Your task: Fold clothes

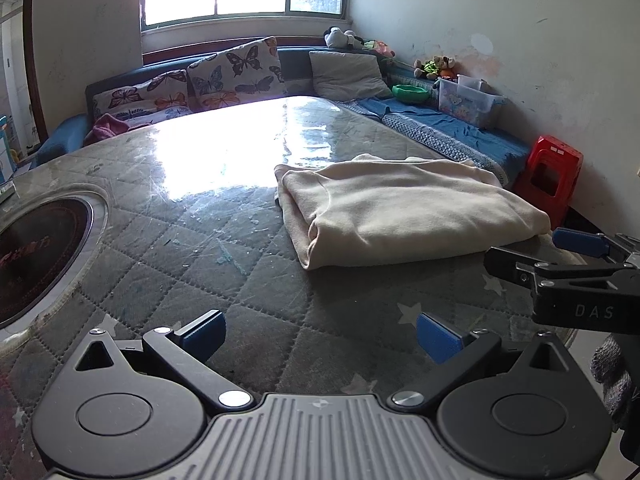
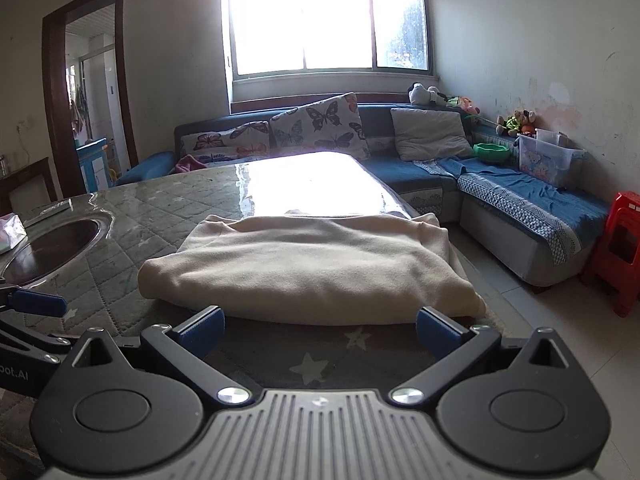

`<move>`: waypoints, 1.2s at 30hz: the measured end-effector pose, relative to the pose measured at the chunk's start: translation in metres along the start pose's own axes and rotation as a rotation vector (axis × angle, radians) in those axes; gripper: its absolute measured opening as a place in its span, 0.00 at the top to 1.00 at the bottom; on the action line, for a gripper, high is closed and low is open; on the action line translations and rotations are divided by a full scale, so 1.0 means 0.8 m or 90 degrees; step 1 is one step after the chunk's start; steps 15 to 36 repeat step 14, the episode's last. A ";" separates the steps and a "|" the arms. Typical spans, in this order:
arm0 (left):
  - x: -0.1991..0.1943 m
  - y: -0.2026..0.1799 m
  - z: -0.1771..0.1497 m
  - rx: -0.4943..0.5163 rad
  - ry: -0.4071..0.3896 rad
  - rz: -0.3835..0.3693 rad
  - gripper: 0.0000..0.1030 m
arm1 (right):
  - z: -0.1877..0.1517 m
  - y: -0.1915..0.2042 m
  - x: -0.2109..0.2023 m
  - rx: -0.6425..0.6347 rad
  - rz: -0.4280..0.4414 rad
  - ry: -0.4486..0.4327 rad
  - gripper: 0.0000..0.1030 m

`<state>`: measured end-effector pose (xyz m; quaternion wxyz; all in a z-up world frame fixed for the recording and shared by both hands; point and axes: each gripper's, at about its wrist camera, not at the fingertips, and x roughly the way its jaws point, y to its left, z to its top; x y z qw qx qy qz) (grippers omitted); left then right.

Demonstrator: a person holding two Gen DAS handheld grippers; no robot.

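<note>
A cream garment (image 1: 404, 208) lies folded in a thick bundle on the quilted table cover (image 1: 200, 264), toward the table's right edge. My left gripper (image 1: 320, 338) hovers open over bare cover, short of the bundle and to its left, with nothing between its blue pads. In the right wrist view the same cream garment (image 2: 312, 264) fills the middle, and my right gripper (image 2: 320, 330) stands open just in front of its near fold, holding nothing. The right gripper (image 1: 556, 252) also shows at the right edge of the left wrist view, beside the bundle's near corner.
A round dark inset (image 1: 36, 248) sits in the table at the left. A blue corner sofa (image 2: 520, 204) with butterfly cushions (image 2: 320, 124) wraps behind and to the right. A red plastic stool (image 2: 620, 252) stands on the floor at the right. A clear storage box (image 2: 548, 160) rests on the sofa.
</note>
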<state>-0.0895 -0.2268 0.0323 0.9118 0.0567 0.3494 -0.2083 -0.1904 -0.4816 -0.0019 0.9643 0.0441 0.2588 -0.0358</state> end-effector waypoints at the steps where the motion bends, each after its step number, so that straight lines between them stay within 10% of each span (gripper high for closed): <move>1: 0.001 0.001 0.001 -0.001 0.001 0.001 0.00 | 0.000 -0.001 0.002 0.001 0.000 0.002 0.00; 36: 0.020 0.010 0.011 -0.006 0.014 0.011 0.00 | 0.001 -0.002 0.023 0.008 0.004 0.024 0.00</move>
